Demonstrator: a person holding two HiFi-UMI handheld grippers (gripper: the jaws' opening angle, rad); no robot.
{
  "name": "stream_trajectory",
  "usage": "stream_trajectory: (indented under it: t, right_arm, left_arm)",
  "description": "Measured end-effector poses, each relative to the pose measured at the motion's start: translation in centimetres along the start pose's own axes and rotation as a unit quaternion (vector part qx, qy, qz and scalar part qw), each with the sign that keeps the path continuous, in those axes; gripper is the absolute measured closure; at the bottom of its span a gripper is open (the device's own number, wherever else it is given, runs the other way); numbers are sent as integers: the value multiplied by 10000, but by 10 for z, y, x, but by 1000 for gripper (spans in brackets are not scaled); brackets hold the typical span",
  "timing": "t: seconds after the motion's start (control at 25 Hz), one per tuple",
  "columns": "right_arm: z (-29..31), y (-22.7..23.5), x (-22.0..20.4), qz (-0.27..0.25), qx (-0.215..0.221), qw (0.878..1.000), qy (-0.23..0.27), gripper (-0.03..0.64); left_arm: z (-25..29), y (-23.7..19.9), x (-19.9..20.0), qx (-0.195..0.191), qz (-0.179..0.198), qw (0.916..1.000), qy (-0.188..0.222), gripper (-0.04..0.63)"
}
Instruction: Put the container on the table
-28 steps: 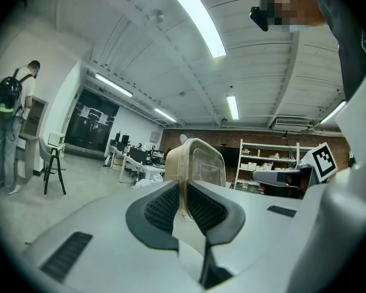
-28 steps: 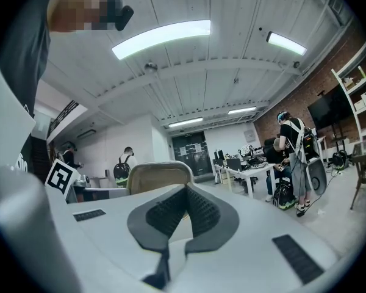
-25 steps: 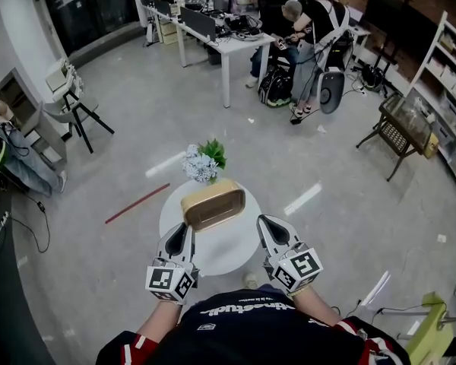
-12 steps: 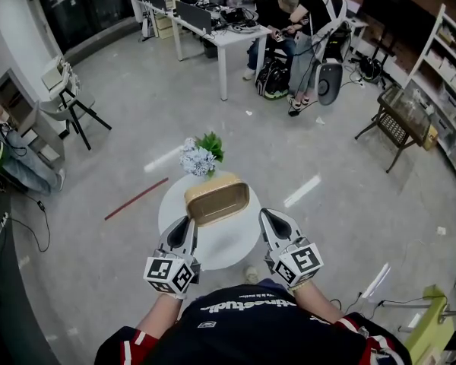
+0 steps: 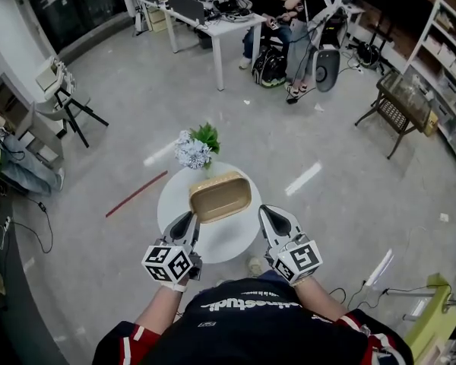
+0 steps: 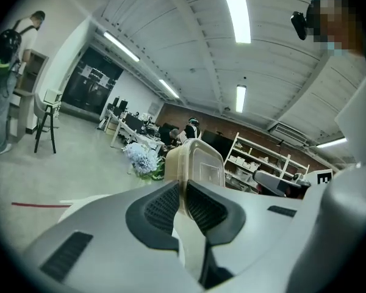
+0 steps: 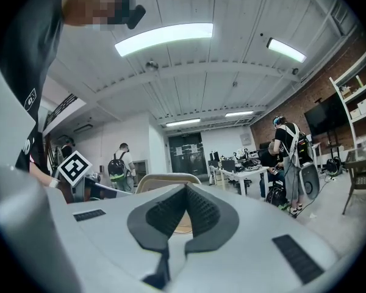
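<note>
The round white surface [image 5: 222, 247] lies below and ahead of both jaw tips. The tan container [image 5: 220, 196] hangs over it, straight ahead of the left hand-held gripper [image 5: 188, 217] and off to the left of the right one's tip; whether its base touches I cannot tell. The left hand-held gripper is nearly closed, its pads clamped on the container's thin wall. The right hand-held gripper [image 5: 267, 211] has its jaws together and empty, just beside the container. A flower bunch [image 5: 194, 150] stands beyond the container.
</note>
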State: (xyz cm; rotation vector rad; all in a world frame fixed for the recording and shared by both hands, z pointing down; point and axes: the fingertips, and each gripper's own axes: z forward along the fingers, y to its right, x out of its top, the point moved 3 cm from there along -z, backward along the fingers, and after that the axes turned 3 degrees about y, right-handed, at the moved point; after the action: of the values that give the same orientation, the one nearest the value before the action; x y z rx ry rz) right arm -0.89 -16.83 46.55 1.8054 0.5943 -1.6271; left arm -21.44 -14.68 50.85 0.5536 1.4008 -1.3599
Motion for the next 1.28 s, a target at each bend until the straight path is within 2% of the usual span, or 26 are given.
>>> stream_trajectory:
  t: [0.4,0.72,0.88,1.12,1.28]
  right_arm:
    - [-8,24,-14,-77,-8,9999,-86,617]
    - [-2,54,-24,-140,301,9994,-71,617]
    - [1,69,-29,-50,420,9990,-153,617]
    - [5,88,-37,208,716,9970,-188,617]
    - [6,96,-44,150,883,9958,-188,617]
  left_arm:
    - [24,-7,-30,102,-518,9980,-356,545]
    - [50,0,-55,221,-912,9942,-533,545]
    - [62,-2,-68,338,-1181,9907,-583,545]
    - [79,-7,-90,535,-1377,9867,-673,545]
    - [91,-16,-110,674,-1630,9817,-713,545]
